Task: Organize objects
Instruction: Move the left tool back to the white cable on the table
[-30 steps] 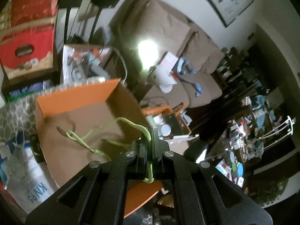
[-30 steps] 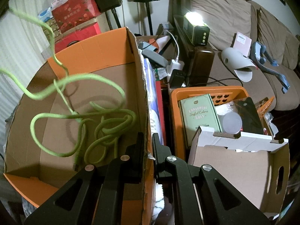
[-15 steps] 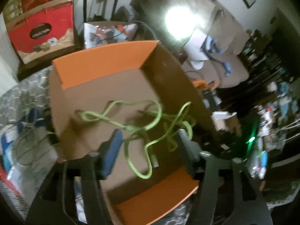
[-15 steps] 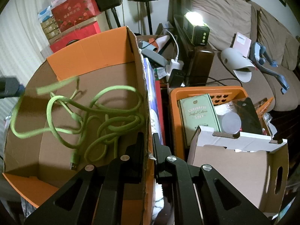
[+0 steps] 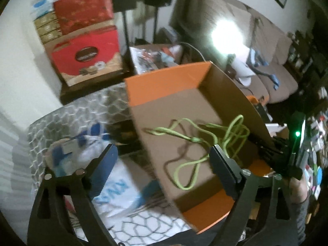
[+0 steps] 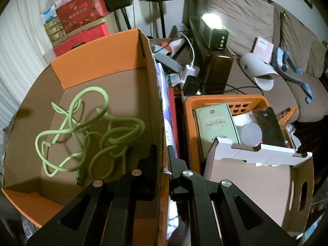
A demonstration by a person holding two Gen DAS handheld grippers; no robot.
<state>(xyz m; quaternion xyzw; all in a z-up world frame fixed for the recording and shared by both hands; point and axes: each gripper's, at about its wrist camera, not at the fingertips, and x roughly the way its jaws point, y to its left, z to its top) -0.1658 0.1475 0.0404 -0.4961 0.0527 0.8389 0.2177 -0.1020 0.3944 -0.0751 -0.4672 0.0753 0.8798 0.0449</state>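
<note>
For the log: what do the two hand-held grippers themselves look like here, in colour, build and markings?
Left hand-held gripper: matte black angular frame with cut-outs, silver screw heads, blue pads on the fingers. Right hand-held gripper: same black frame and silver screws, narrow black fingers. No cables, labels or sleeves are visible on either.

Cardboard box (image 6: 114, 94): plain brown inside, bright orange flaps at far and near ends. Cable (image 6: 90, 131): lime green, braided, lying in the box. Crate (image 6: 225, 100), right of the box: orange, heart-shaped cut-outs in its far wall. Tin (image 6: 215, 127) in the crate: pale mint green, cream lettering. Carton (image 6: 258, 176), near right: white rim, brown walls. Gift boxes (image 5: 86, 55), far left: red with gold trim. Cloth (image 5: 67, 119) under the box: grey, white honeycomb pattern. Sofa (image 6: 256, 20), far right: taupe brown.
</note>
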